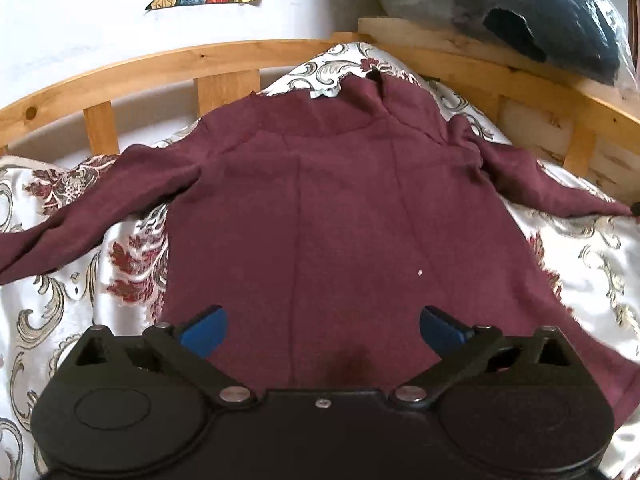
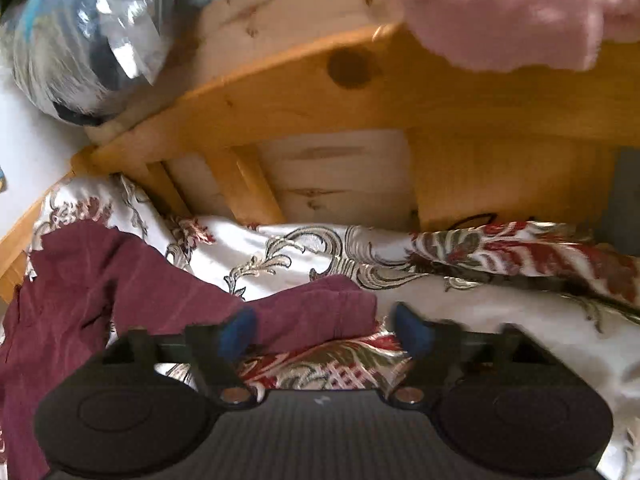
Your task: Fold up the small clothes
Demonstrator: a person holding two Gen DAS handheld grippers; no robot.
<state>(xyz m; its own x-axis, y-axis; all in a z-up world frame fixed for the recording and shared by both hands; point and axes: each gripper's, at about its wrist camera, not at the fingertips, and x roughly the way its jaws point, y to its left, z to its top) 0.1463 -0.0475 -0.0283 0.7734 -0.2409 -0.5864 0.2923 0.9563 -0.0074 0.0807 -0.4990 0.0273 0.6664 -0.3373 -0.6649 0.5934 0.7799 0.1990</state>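
A bed with a pale satin bedspread printed with red and grey scrollwork serves as the folding surface, hemmed in by a curved honey-coloured pine bed rail with slats, so the garment has a broad, soft, level place to lie. Spread across it is the dark maroon long-sleeved knit top, laid flat with its collar toward the rail and both sleeves stretched outward, an arrangement that seems meant to expose the sleeves for the first inward folds. Behind the rail sits a clear plastic bag stuffed with dark blue cloth, and a pink fleecy cloth drapes over the timber, both apparently parked out of the working area. The left gripper hovers over the lower hem with its blue-padded jaws spread wide and nothing between them, released. The right gripper has its jaws partly apart, straddling the cuff end of the right sleeve; the pads do not appear to press the fabric, though motion blur makes that uncertain.
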